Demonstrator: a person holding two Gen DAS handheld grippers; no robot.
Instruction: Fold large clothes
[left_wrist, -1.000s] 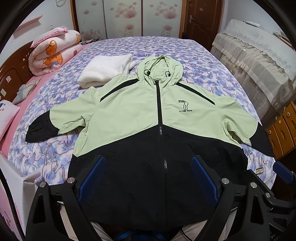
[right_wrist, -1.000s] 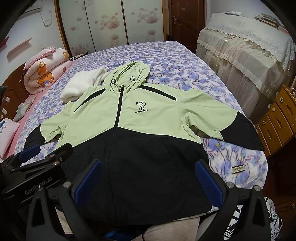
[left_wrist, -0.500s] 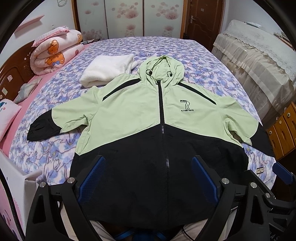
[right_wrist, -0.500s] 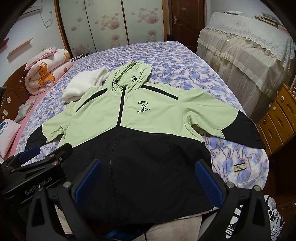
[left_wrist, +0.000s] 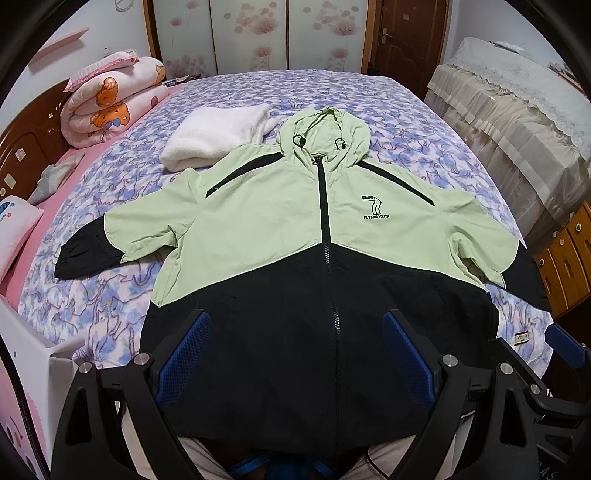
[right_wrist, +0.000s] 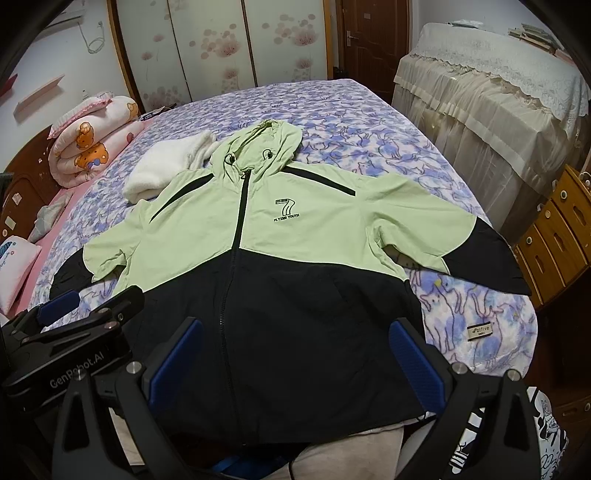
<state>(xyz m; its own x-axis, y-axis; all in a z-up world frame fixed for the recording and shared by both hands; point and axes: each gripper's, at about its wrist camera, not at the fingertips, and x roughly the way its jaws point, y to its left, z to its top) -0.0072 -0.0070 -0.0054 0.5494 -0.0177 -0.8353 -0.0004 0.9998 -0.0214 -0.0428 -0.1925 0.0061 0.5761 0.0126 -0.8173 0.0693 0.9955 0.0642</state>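
A large light-green and black hooded jacket (left_wrist: 280, 221) lies flat, front up and zipped, on the bed, sleeves spread to both sides; it also shows in the right wrist view (right_wrist: 295, 236). My left gripper (left_wrist: 295, 354) is open and empty, hovering above the jacket's black hem. My right gripper (right_wrist: 295, 354) is open and empty, also above the hem, a little to the right. The left gripper's body (right_wrist: 70, 343) shows at the lower left of the right wrist view. The hem's near edge hangs over the bed's front edge.
A folded white fleece (left_wrist: 214, 136) lies beyond the jacket's left shoulder. A rolled pink quilt (left_wrist: 110, 107) sits at the headboard side. A cloth-covered cabinet (left_wrist: 517, 122) and wooden drawers (right_wrist: 554, 236) stand to the right of the bed (left_wrist: 406, 122).
Both views have shifted slightly; the jacket sits a little lower and nearer in the frames. Both grippers stay open and the jacket has not moved on the bed.
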